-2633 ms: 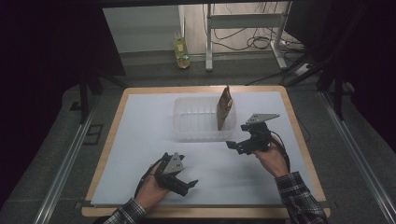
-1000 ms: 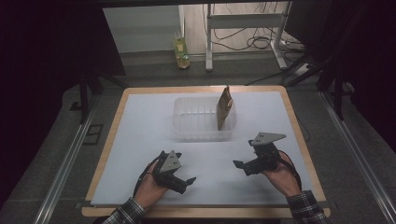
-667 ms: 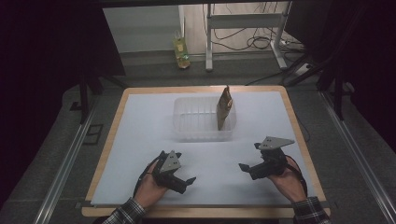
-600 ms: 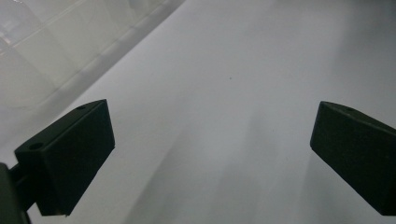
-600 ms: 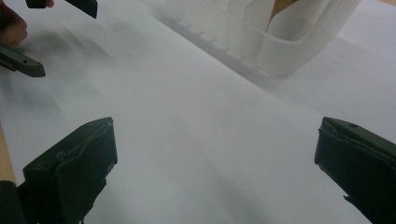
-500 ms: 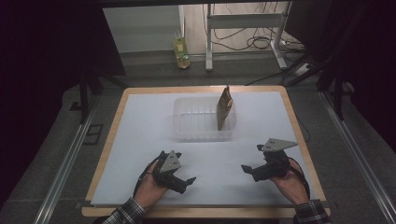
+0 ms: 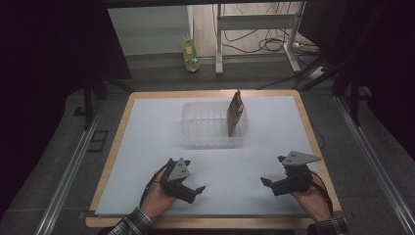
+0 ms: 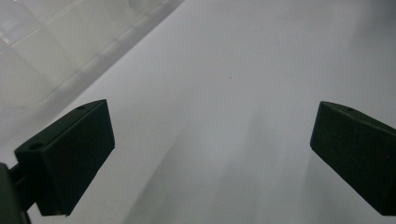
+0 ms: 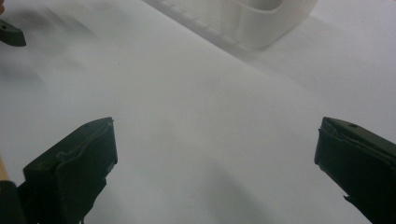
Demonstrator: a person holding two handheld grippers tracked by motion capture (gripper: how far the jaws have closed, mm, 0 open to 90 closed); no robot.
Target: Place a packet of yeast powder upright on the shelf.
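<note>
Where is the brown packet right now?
In the high view the brown packet stands upright inside the clear plastic container, against its right end, at the table's far middle, well apart from both tongs.

Open white table between both claws; clear bin with upright brown packet beyond.

Left tongs jaws wide apart, low near the person, right tongs likewise, both empty

Plaid sleeves, black left claw, black right claw, grey 3-cornered plates, black cables
</note>
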